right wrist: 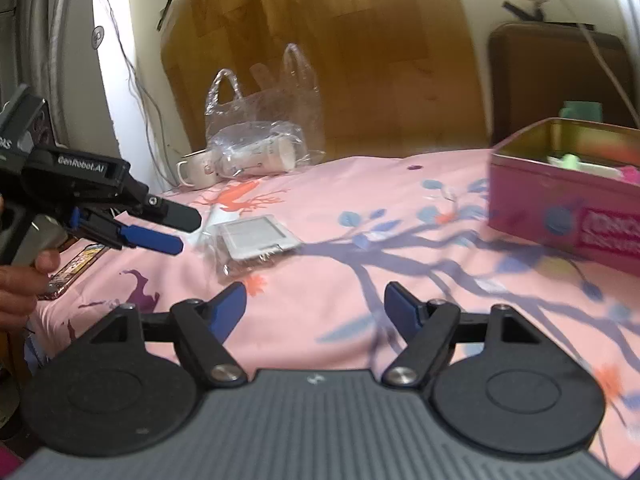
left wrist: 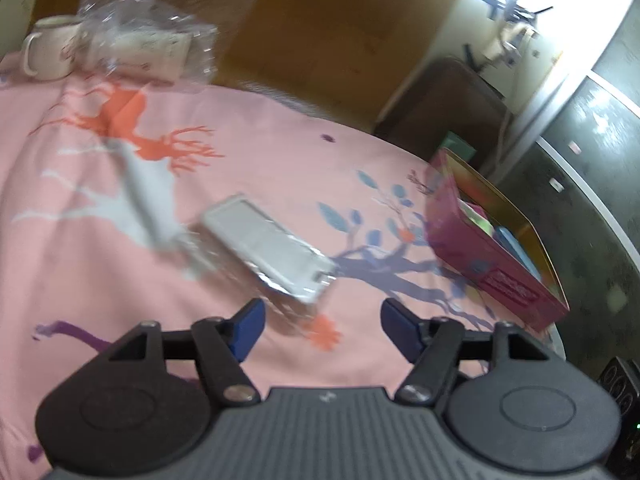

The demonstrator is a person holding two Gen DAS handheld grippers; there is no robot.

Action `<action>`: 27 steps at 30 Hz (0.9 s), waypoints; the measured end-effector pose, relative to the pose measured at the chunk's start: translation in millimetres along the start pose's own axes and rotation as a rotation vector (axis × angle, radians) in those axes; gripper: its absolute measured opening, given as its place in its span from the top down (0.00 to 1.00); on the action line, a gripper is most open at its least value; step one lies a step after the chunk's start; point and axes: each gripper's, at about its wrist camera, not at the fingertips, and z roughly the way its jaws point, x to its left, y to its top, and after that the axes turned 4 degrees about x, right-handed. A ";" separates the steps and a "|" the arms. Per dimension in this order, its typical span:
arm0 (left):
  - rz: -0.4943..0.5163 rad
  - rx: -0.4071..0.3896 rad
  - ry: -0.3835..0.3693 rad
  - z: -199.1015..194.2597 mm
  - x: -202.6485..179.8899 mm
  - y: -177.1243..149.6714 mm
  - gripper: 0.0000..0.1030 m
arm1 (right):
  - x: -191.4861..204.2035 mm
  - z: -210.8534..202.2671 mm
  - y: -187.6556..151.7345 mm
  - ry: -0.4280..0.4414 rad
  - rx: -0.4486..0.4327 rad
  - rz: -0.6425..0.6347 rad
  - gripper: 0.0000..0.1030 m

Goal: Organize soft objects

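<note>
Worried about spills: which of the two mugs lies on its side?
The mug inside the clear bag lies tipped over; the bare mug left of it stands upright.

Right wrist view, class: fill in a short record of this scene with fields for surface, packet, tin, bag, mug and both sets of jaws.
surface: pink printed cloth
packet: white flat item in clear wrap, lying mid-cloth
tin: pink box, open, coloured items inside
bag: clear plastic bag at the far edge
mug: cream mug beside the bag
left gripper: jaws empty
right gripper: jaws open, empty
</note>
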 end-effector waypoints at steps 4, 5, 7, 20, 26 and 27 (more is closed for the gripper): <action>-0.023 0.003 -0.022 12.8 15.0 16.7 0.33 | 5.9 21.5 16.2 0.031 0.040 -0.043 0.22; -0.026 0.003 -0.026 16.6 17.4 19.8 0.33 | 7.9 27.6 19.9 0.040 0.055 -0.056 0.21; -0.042 0.009 -0.037 22.3 22.3 24.8 0.33 | 11.5 42.1 27.6 0.067 0.097 -0.083 0.20; -0.156 0.017 -0.073 47.6 55.7 30.1 0.30 | 44.3 145.1 60.5 0.228 0.301 -0.262 0.05; -0.127 0.056 -0.082 59.0 37.5 30.9 0.55 | 56.3 117.1 38.5 0.105 0.193 -0.352 0.31; -0.105 0.056 -0.092 60.9 29.0 32.0 0.55 | 52.9 109.7 37.1 0.085 0.171 -0.332 0.31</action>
